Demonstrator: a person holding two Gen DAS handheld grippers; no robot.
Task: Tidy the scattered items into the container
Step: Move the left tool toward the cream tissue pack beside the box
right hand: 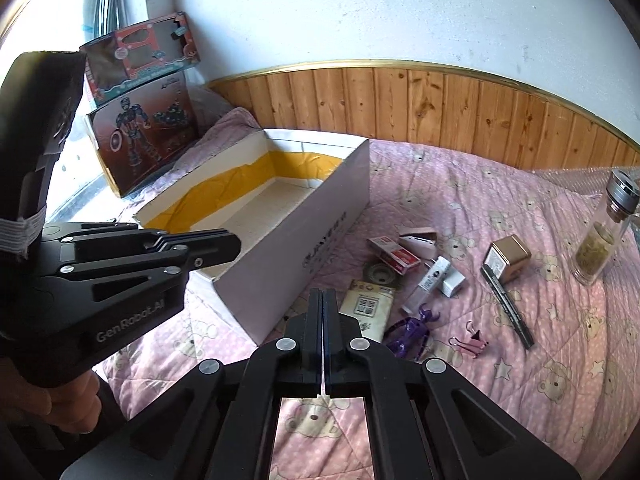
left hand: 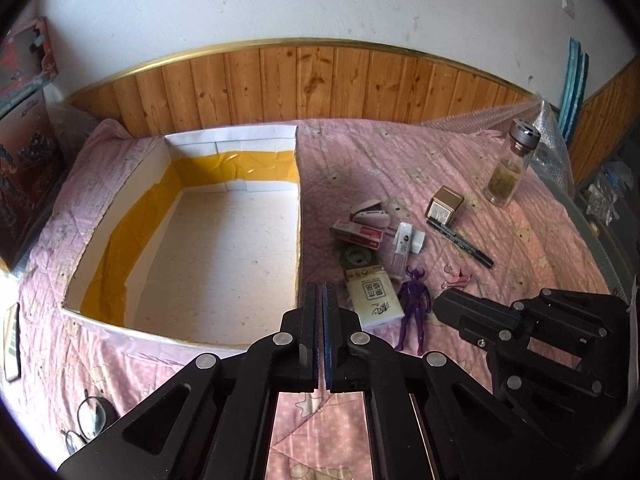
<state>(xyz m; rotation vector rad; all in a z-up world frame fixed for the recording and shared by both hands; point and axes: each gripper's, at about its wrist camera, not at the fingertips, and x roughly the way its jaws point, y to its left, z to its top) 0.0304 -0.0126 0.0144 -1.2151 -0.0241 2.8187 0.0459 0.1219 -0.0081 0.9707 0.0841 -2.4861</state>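
An open white box (left hand: 224, 240) with yellow tape inside lies on the pink quilt; it also shows in the right wrist view (right hand: 320, 208). Right of it lie scattered items: a tissue pack (left hand: 374, 298), a purple figure (left hand: 416, 306), a black pen (left hand: 460, 242), a pink binder clip (left hand: 456, 278), a staple box (left hand: 358, 232), a tape roll (left hand: 358, 256), a small gold tin (left hand: 446, 204). My left gripper (left hand: 321, 292) is shut and empty at the box's near right corner. My right gripper (right hand: 322, 300) is shut and empty, hovering near the tissue pack (right hand: 370, 306).
A glass bottle (left hand: 510, 164) stands at the far right of the quilt. Glasses (left hand: 86, 426) and a phone (left hand: 12, 342) lie at the left. Toy boxes (right hand: 140, 100) lean against the wall. Bubble wrap (left hand: 552, 136) sits behind the bottle. Wood panelling backs the bed.
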